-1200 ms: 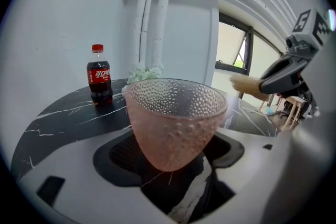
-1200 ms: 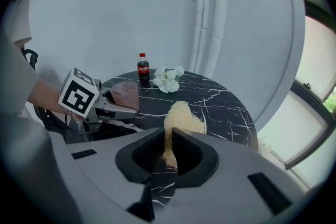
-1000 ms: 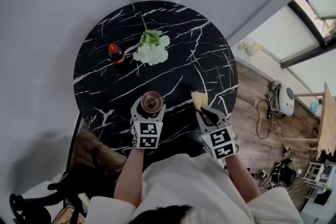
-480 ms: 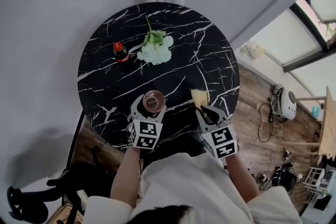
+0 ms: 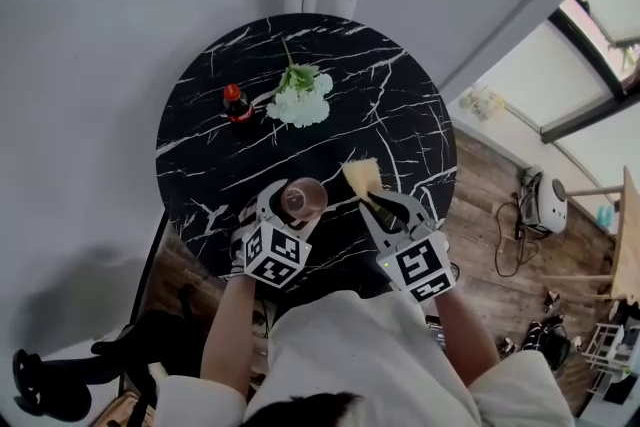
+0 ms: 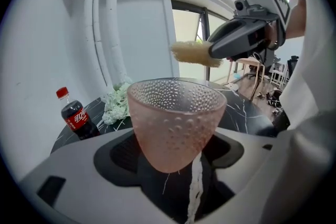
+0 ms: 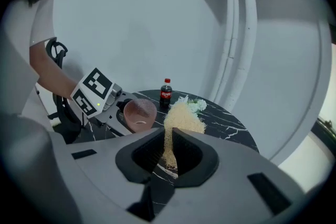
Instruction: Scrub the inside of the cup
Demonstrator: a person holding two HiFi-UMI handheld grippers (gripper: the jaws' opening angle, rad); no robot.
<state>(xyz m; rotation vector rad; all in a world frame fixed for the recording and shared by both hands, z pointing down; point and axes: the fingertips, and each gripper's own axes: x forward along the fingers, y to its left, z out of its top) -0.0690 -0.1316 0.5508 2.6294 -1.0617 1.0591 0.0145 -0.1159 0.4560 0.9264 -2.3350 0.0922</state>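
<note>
cup (image 6: 177, 123), gripped by the left hand-held gripper (image 5: 296, 204) over the near edge of the worktop (image 5: 400, 115), is best kept steady with its mouth tipped toward the scrubber (image 7: 182, 115) clamped in the right hand-held gripper (image 7: 169, 139), so it can enter cleanly and rub round the wall.

Round black marble table (image 5: 400, 115) — grey wall (image 5: 100, 35), wooden floor (image 5: 490, 205), window (image 5: 590, 85) rightward.
</note>
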